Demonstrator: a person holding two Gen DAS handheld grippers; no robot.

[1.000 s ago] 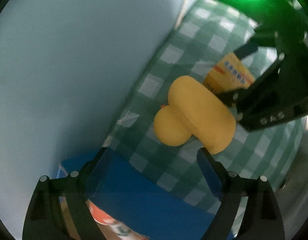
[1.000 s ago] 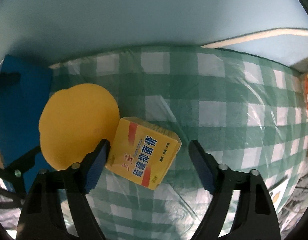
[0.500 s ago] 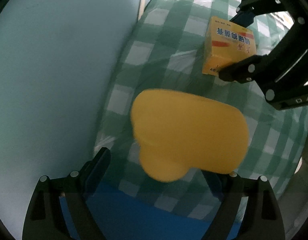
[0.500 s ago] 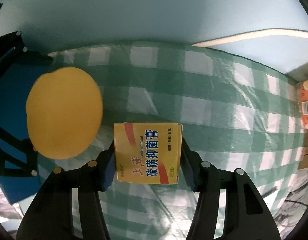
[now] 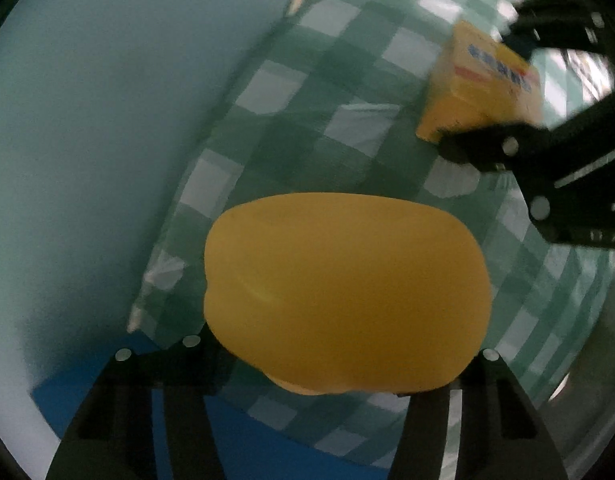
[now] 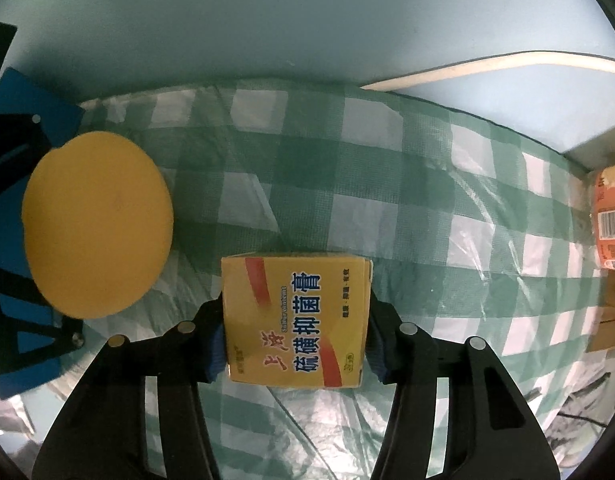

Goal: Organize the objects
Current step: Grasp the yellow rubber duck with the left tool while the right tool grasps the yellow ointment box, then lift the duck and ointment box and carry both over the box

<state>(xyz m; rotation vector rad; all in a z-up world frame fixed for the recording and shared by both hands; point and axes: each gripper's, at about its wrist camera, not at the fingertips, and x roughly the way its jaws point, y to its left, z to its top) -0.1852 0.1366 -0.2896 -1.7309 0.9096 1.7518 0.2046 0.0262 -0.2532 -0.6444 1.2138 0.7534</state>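
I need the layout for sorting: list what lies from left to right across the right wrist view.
Flat blue board → round yellow foam-like object → yellow cardboard box with blue Chinese lettering, clamped in the right claw → orange printed package with a barcode at the right edge.

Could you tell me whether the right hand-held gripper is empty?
No, the right hand-held gripper is clamped on a yellow box.
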